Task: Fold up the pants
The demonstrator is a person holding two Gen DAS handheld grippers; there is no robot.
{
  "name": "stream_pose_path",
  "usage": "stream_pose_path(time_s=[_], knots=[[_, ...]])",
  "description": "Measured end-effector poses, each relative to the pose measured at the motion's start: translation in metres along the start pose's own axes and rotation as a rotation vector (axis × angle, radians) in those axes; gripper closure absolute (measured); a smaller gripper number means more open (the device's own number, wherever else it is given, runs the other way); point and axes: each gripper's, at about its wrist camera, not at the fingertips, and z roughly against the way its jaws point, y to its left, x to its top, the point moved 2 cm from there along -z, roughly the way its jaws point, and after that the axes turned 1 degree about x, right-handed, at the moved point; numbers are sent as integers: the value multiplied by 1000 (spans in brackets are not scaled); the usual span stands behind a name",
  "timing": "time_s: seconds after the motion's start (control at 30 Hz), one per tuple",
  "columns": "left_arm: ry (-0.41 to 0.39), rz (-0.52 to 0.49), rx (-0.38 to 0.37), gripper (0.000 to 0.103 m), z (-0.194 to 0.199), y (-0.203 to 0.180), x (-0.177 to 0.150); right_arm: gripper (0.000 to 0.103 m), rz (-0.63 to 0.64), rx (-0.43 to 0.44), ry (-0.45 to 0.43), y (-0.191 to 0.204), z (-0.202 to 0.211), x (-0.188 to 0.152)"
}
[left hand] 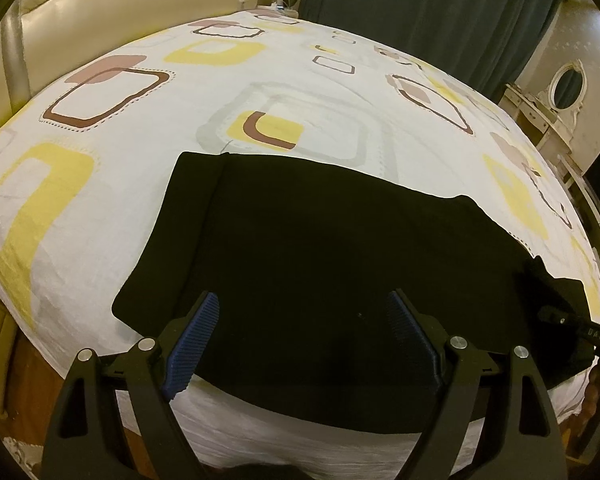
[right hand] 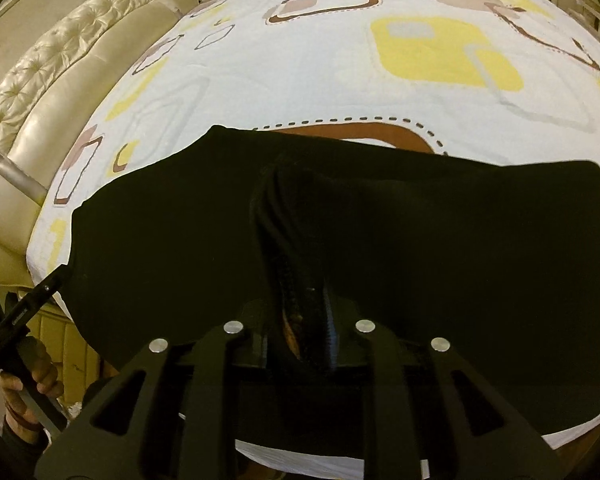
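Across the patterned bedsheet (left hand: 148,208) black pants (left hand: 320,248) are lying, and you are pinching a raised fold in your right gripper (right hand: 306,316) while your left gripper (left hand: 304,320) is hovering wide open, so next you'll likely be carrying that fold over.

A pair of black fabric pants (right hand: 420,260) lies spread across the near part of a white bedsheet printed with yellow and brown rounded squares (right hand: 300,72). The right gripper (right hand: 300,280), black with blue ribbed pads, has its jaws nearly together, pinching a raised ridge of the cloth. At the far left runs a cream tufted leather headboard (right hand: 80,60). At the near left, a hand (right hand: 28,384) holds the black left gripper (right hand: 24,308).
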Motion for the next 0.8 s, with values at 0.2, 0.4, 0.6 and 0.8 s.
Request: stream_pose_path(time_s=[0.2, 0.4, 0.6, 0.8], knots=[[3, 8, -1, 18, 0, 0, -1, 72, -14, 36, 3, 5, -3, -5], [1, -2, -3, 18, 0, -1, -1, 68, -51, 132, 29, 16, -5, -11], [-1, -1, -6, 18, 0, -1, -2, 65, -41, 109, 18, 23, -6, -14], [4, -2, -6, 18, -1, -2, -2, 61, -5, 77, 21, 32, -10, -17]])
